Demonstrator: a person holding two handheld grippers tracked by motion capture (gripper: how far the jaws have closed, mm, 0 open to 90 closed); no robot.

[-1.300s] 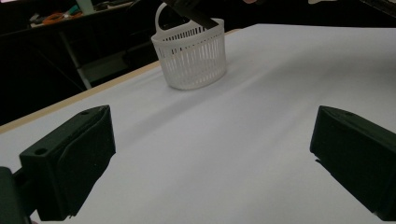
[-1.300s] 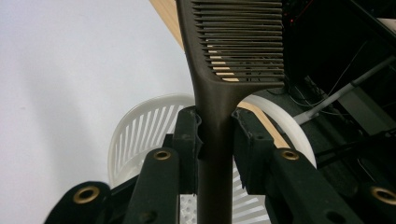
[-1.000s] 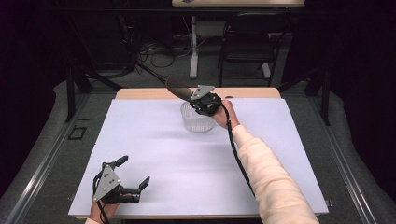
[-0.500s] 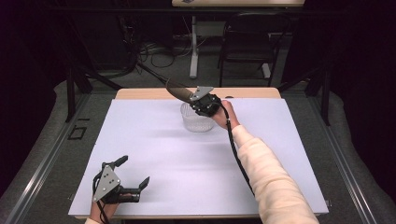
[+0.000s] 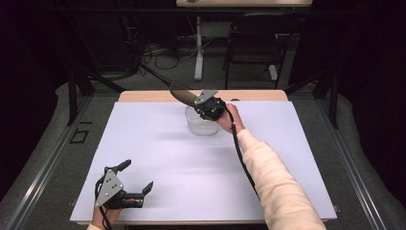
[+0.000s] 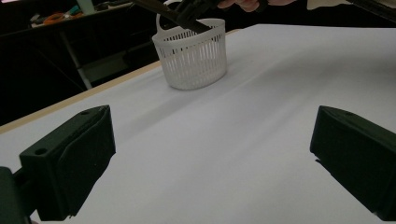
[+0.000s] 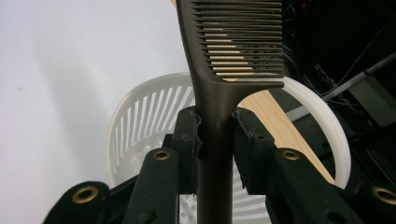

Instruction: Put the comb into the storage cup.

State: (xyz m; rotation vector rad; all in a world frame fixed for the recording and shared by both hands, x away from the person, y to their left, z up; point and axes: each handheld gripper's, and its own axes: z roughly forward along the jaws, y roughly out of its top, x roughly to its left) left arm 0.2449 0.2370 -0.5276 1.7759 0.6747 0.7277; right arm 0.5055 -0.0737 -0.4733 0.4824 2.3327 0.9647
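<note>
**Comb held over the basket, nothing moved**

Against the earlier high views, nothing differs: both hands sit where they were, and the comb hangs at the same slant above the basket.

The dark brown plastic comb (image 7: 219, 93) with a long tapering handle is poised over the white slotted plastic basket (image 5: 201, 125), which stands on the white table sheet (image 5: 167, 158) near its far edge. In the high view the comb's long axis runs up and away to the left, its toothed end (image 5: 179, 93) reaching past the basket towards the wooden table edge (image 5: 143, 96). The handle end drops down into the basket's mouth. In the right gripper view the teeth point to the right.

The right gripper (image 7: 215, 135) is nearly closed, its two black pads pressed on either side of the comb's handle just below the teeth.

The left gripper (image 5: 134, 179) rests at the near left corner of the sheet, jaws spread wide, with nothing between them.
</note>
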